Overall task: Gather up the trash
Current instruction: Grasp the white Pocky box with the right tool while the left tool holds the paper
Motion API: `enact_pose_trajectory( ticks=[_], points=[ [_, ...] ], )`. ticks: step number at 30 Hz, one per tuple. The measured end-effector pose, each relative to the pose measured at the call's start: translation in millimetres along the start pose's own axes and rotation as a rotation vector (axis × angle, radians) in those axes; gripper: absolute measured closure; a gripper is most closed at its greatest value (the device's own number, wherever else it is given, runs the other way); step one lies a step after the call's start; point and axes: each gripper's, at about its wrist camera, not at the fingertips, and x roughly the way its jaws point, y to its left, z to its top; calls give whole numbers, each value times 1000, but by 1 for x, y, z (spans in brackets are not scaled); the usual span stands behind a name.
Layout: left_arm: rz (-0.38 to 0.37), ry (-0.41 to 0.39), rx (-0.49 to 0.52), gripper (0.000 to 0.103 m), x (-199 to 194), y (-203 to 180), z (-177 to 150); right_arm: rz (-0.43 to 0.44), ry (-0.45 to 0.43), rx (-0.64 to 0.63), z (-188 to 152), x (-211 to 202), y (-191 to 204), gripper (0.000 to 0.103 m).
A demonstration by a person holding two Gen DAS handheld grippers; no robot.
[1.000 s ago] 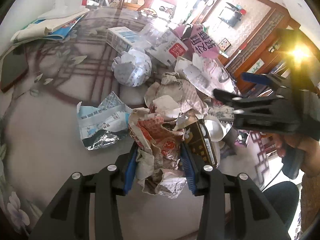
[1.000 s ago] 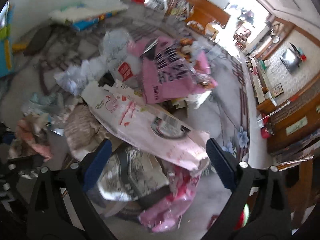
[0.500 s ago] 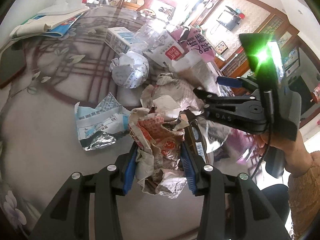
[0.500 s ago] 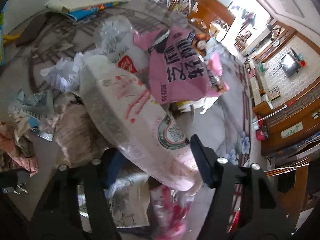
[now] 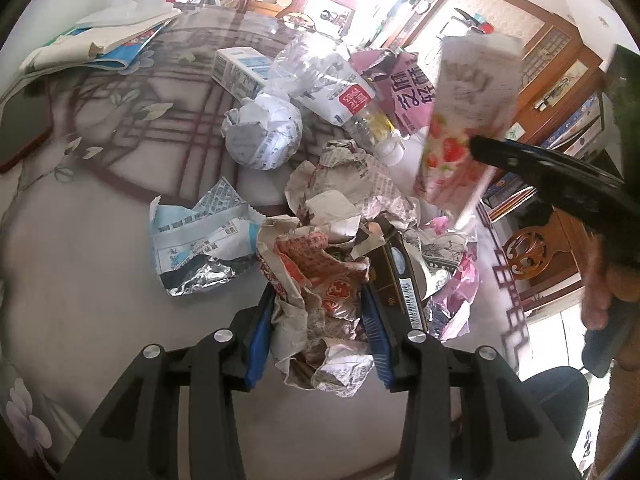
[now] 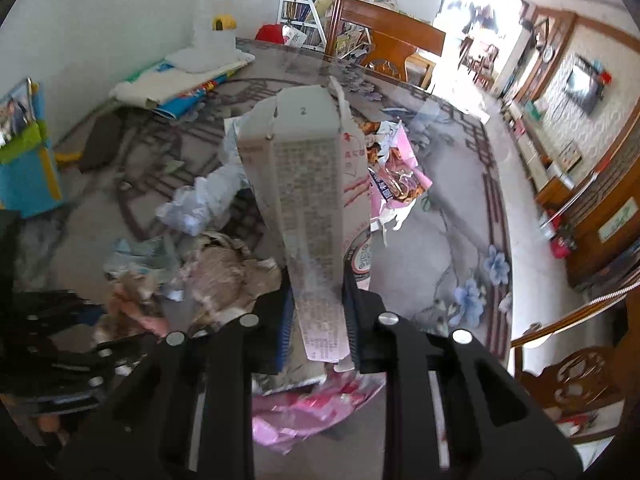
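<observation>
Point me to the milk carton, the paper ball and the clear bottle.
milk carton [image 6: 308, 200]: right wrist view, its printed side panel.
paper ball [image 5: 262, 136]: left wrist view, middle of the crumpled ball.
clear bottle [image 5: 324, 80]: left wrist view, its crushed body.

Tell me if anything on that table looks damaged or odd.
Nearly all of it is crushed trash. The clear bottle lies flattened on its side, the blue-and-white wrapper is torn open with its foil lining showing, and the carton in the right gripper is squashed flat.

Glass-topped floral table [image 5: 80, 264]: crumpled paper ball [image 5: 262, 136], torn wrapper [image 5: 196, 240], bottle [image 5: 332, 84].
</observation>
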Motion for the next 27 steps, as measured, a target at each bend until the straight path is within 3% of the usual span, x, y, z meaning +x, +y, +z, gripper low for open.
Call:
enact_pose_trajectory(
  ticks=[7, 16, 27],
  points=[
    [16, 4, 16, 63, 1, -2, -3, 48, 23, 58, -9, 1, -2, 79],
    [88, -13, 35, 63, -2, 1, -7, 31, -198, 115, -17, -46, -5, 80],
    [174, -54, 75, 63, -20, -10, -12, 92, -324, 267, -56, -76, -37, 80]
  ],
)
